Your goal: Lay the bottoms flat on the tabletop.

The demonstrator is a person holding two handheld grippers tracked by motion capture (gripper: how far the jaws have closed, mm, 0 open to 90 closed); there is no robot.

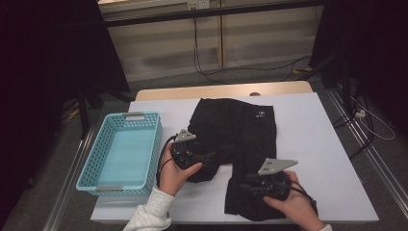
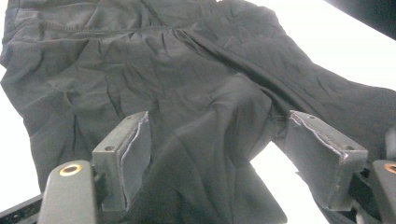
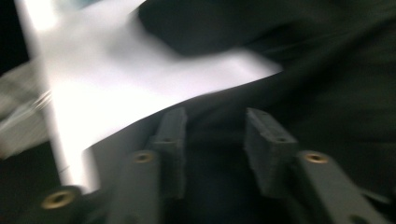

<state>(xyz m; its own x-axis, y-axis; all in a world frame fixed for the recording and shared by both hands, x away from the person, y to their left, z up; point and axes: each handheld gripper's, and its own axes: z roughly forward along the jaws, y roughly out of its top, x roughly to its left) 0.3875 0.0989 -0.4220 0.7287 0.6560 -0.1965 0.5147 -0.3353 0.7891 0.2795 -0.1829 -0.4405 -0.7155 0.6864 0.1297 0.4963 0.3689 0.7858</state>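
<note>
Shorts (image 1: 235,139) cover the table's (image 1: 312,144) centre, legs running to the near edge. Basket (image 1: 126,151) sits on the left edge, just beside the left gripper (image 1: 204,158), walling off that side. Right of the shorts: bare white top, open out to the right edge. Far strip behind the waistband is bare too. Between the two legs, a narrow bare wedge, with the right gripper (image 1: 248,185) at its right.
</note>
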